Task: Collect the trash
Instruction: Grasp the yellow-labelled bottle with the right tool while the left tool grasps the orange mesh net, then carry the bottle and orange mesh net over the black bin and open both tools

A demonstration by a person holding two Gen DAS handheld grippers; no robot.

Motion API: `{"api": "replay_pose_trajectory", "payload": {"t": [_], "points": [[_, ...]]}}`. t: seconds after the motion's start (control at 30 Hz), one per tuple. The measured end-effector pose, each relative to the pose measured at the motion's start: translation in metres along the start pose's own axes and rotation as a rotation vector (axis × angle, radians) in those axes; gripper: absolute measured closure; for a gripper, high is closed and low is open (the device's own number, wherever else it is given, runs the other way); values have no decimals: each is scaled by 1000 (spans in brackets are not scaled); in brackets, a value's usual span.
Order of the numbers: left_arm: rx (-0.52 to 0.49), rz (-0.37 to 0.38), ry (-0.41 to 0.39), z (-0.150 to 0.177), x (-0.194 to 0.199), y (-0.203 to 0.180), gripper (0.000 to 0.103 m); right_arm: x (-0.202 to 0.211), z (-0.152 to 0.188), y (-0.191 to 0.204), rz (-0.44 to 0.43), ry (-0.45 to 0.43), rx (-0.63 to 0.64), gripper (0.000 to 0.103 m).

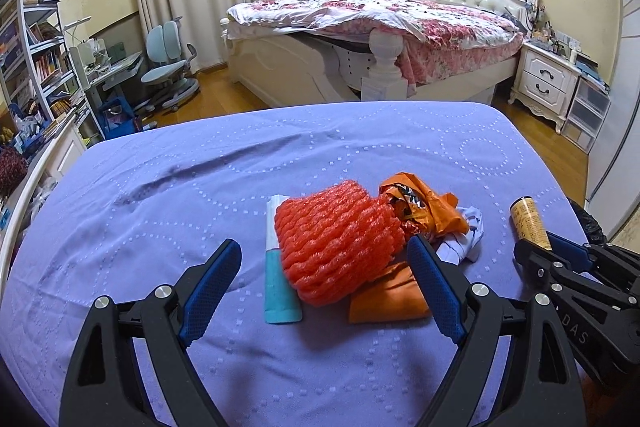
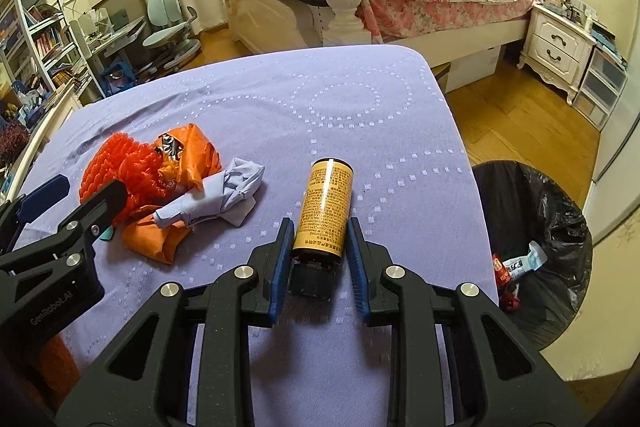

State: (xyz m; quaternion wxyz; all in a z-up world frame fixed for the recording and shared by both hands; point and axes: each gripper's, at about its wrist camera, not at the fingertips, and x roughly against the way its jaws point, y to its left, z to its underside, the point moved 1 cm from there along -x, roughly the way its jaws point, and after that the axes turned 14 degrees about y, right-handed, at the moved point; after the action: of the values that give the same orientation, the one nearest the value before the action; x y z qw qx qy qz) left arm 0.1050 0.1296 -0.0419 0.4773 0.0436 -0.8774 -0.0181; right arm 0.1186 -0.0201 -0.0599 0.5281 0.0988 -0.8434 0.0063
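On the lavender cloth [image 1: 160, 227] lies a heap of trash: a red foam net [image 1: 336, 239], an orange wrapper [image 1: 424, 203], crumpled pale blue paper [image 1: 464, 235] and a teal and white packet [image 1: 280, 291] under the net. My left gripper [image 1: 323, 245] stands open, its blue pads either side of the net's near end without pressing it. My right gripper [image 2: 318, 255] is shut on the lower end of a yellow can [image 2: 324, 203], which points away from me just above the cloth. The right wrist view also shows the net [image 2: 120, 163] and left gripper [image 2: 88, 187].
A bin lined with a black bag [image 2: 532, 227] stands on the wooden floor right of the cloth's edge, with wrappers inside. Beyond are a bed [image 1: 400, 27], a white nightstand [image 1: 548, 83], an office chair [image 1: 168, 67] and bookshelves [image 1: 36, 59] at the left.
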Motion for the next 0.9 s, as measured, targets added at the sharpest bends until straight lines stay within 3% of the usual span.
{"api": "replay_pose_trajectory", "payload": {"t": [0.2,0.27,0.5,0.9], "points": [[-2,7,10,0,-10,0,19,-2,-5,-2,-7,3,4,77],[0,39,12,2,-10,2,38,-2,-5,-2,-7,2,6,77],[-5,92,2,8,-5,6,63,0,-2,-1,-3,1,8,77],[29,123,-64,21,27,20,71,16,16,0,-9,-25,3,77]]}}
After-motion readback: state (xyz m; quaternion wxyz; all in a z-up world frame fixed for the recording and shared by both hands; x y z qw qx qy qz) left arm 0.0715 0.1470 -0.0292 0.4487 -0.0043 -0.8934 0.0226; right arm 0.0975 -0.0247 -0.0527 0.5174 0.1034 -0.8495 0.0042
